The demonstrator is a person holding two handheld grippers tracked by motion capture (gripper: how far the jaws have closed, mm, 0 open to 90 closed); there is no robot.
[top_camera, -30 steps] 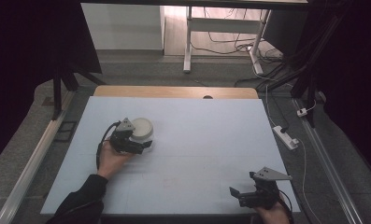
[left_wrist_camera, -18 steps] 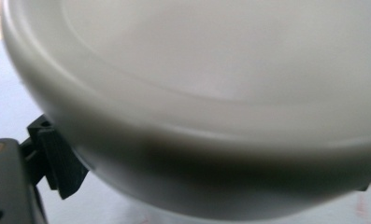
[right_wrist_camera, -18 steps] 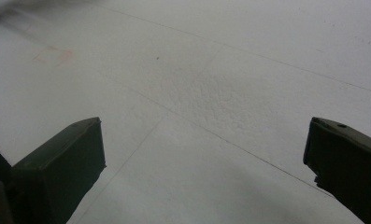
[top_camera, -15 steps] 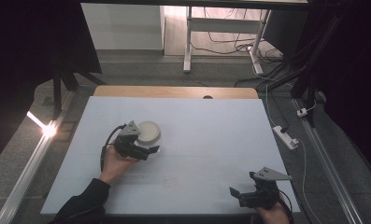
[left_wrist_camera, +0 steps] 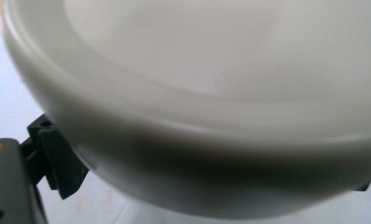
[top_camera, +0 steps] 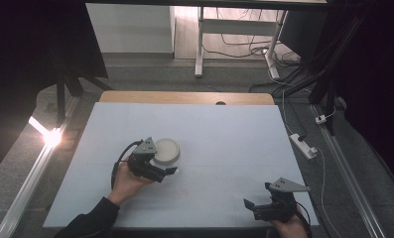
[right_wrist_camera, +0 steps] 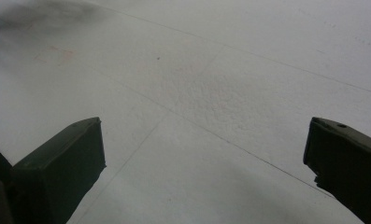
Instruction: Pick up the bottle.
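At about eight o'clock from the middle of the table point(top_camera: 224, 124), the left tongs point(top_camera: 161, 166) carry a shallow white dish point(top_camera: 165, 151). Over the last second the pair has travelled right and toward the person: the dish sat nearer the left edge at first, and now lies closer to the centre line. In the left gripper view the dish point(left_wrist_camera: 211, 93) crowds the lens, its rim pinched in the jaws with one ribbed pad point(left_wrist_camera: 57, 163) showing under the edge, so the grip looks firm. I judge the dish is mid-carry or being slid across, not yet set down, since the hand point(top_camera: 127, 181) has not let go. Down at five o'clock, the right tongs point(top_camera: 261, 206) have not stirred; their jaws stand spread wide over bare table point(right_wrist_camera: 211, 93), ready perhaps to receive or steady the dish.
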